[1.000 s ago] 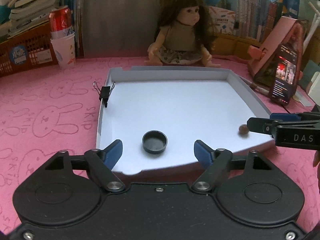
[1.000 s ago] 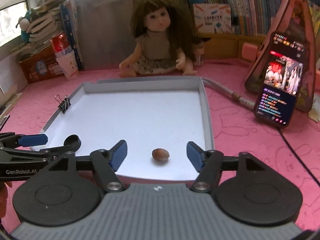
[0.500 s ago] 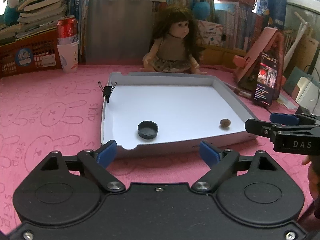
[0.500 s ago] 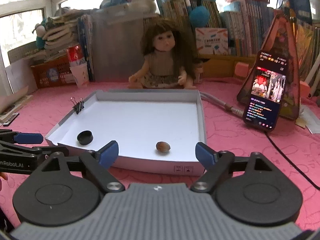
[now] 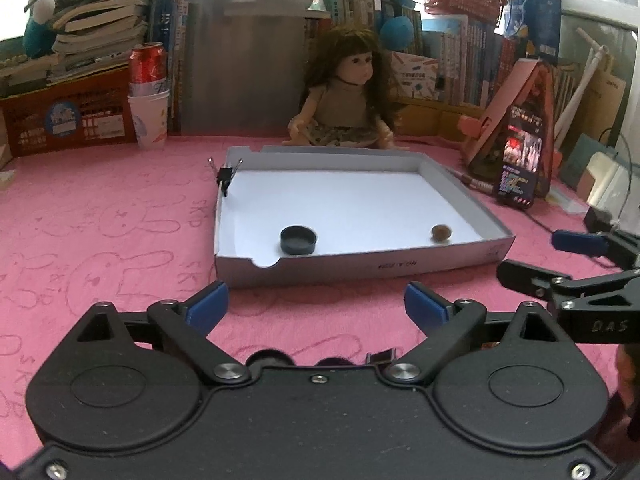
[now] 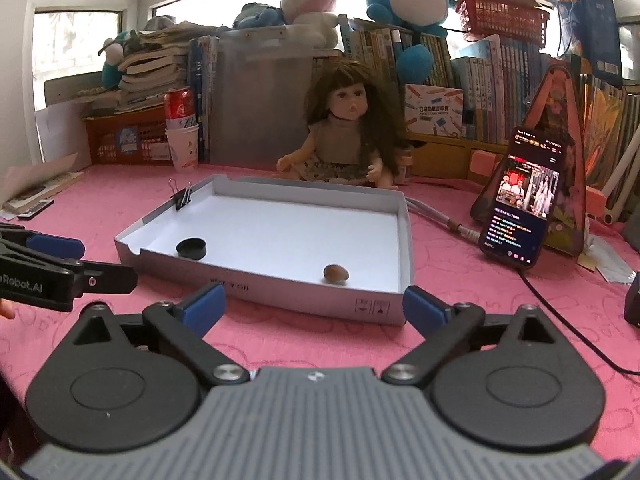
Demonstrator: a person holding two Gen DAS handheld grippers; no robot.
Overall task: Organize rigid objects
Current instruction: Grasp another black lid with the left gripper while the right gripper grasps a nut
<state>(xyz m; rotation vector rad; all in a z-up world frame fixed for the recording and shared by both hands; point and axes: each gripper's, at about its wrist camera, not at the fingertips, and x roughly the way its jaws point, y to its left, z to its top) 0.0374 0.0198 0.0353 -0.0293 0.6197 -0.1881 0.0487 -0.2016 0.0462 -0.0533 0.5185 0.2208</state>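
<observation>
Two things lie in the tray (image 5: 360, 266) as I look through the left wrist camera: a black cap (image 5: 298, 239) near the front left corner and a small brown nut (image 5: 441, 233) toward the front right, well apart from each other. A binder clip (image 5: 225, 174) grips the tray's left wall near the back. My left gripper (image 5: 316, 306) hangs over the pink cloth (image 5: 100, 232) just in front of the tray, jaws spread wide with nothing between them. The right gripper (image 5: 556, 258) shows at the right edge, beside the tray's front right corner, its two fingers apart and empty. Behind the tray sits a doll (image 5: 348, 96); a phone (image 5: 520, 156) leans on a stand to the right, and a red can (image 5: 147, 68) stands in a paper cup at the left.

From the right wrist camera I see my right gripper (image 6: 314, 306) also short of the tray (image 6: 280, 294), jaws wide and holding nothing. The nut (image 6: 335, 273) rests inside near the front wall, the cap (image 6: 191, 248) farther left by the notched corner. The binder clip (image 6: 182, 198) sits on the left wall. The left gripper (image 6: 96, 262) reaches in from the left edge, clear of the tray. The phone (image 6: 520, 196) is lit, well to the right.
</observation>
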